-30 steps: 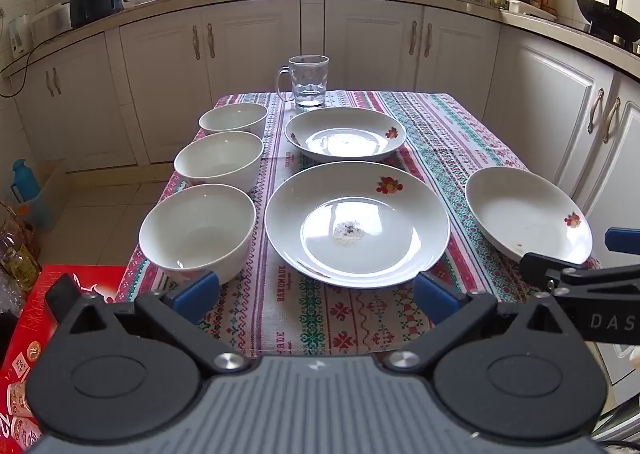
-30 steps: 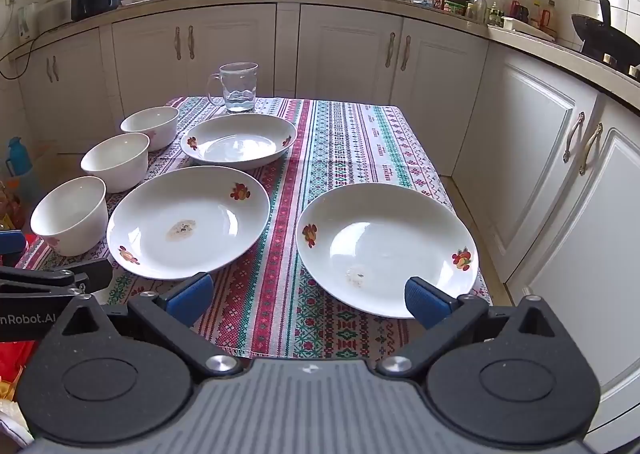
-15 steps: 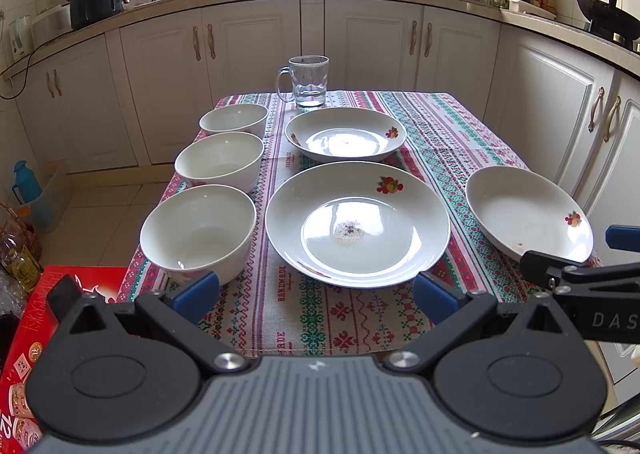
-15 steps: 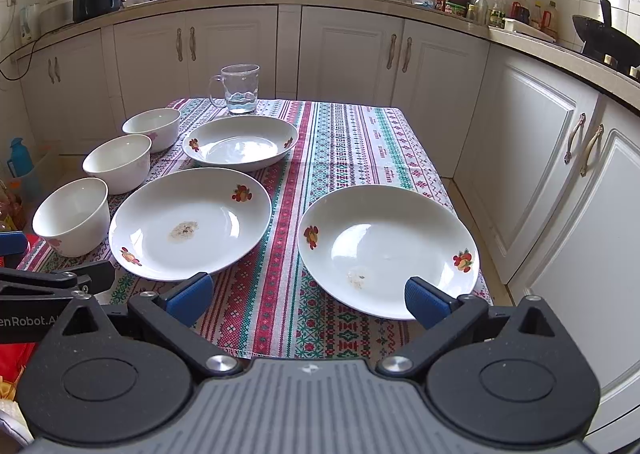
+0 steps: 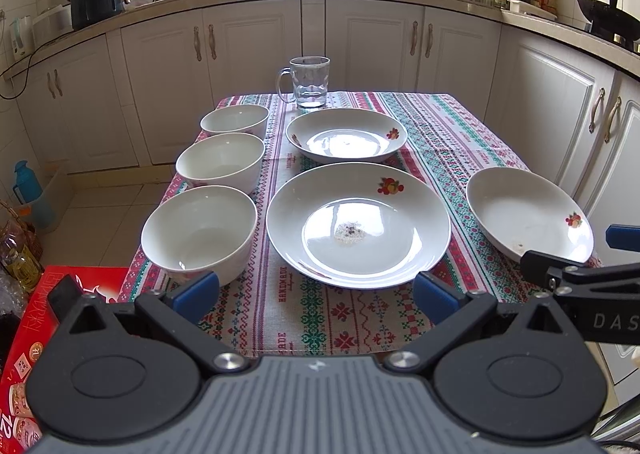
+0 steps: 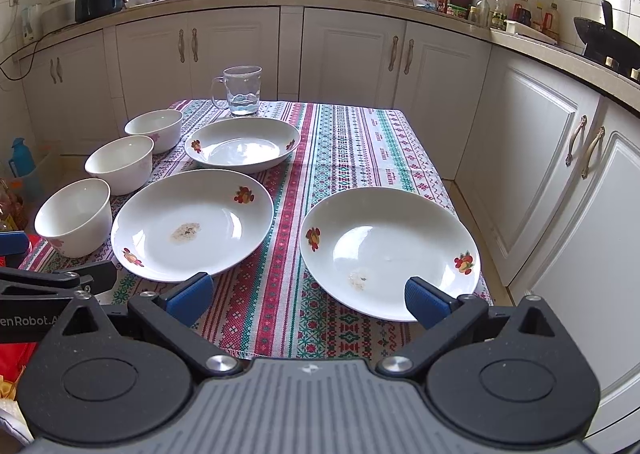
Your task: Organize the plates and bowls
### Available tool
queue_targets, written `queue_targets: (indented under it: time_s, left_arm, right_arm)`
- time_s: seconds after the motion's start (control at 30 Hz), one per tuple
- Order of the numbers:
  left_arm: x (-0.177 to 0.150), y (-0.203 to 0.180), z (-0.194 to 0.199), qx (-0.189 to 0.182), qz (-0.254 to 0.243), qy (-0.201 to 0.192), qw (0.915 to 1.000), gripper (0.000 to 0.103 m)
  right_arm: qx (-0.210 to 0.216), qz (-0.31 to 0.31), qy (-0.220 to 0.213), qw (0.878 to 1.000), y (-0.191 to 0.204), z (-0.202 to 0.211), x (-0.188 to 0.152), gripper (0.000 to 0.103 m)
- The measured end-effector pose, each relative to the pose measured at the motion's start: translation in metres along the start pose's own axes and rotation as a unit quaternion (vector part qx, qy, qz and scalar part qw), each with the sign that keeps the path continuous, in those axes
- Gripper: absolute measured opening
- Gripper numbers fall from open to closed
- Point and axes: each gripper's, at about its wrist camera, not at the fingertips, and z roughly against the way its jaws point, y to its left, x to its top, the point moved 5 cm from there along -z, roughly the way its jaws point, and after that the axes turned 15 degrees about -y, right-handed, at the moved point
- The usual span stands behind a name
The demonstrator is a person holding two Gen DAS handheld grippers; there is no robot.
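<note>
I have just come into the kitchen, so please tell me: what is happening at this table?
A person holds two grippers at the near edge of the table, and both are open and empty. The left gripper faces the middle plate and the three bowls in a row. The right gripper is in front of the right plate. Nothing is stacked yet; a glass mug stands at the far end.

We see 3 glossy white glazed plates point(image 5: 358, 230) and 3 glossy bowls point(image 5: 199, 232) on a coarse woven tablecloth point(image 5: 452, 134), beside a clear glass mug point(image 5: 309, 83). Each hand-held gripper point(image 6: 306, 300) looks matt black plastic with blue textured pads point(image 6: 424, 300).
</note>
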Motion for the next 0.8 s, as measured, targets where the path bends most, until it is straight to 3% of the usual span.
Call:
queue_targets:
  time_s: [0.8]
  left_arm:
    - [-0.0003, 0.0002, 0.0000, 0.000, -0.001, 0.000, 1.0000, 0.102]
  right_arm:
    - [0.002, 0.003, -0.001, 1.000, 0.0022, 0.0007, 0.0042, 0.103]
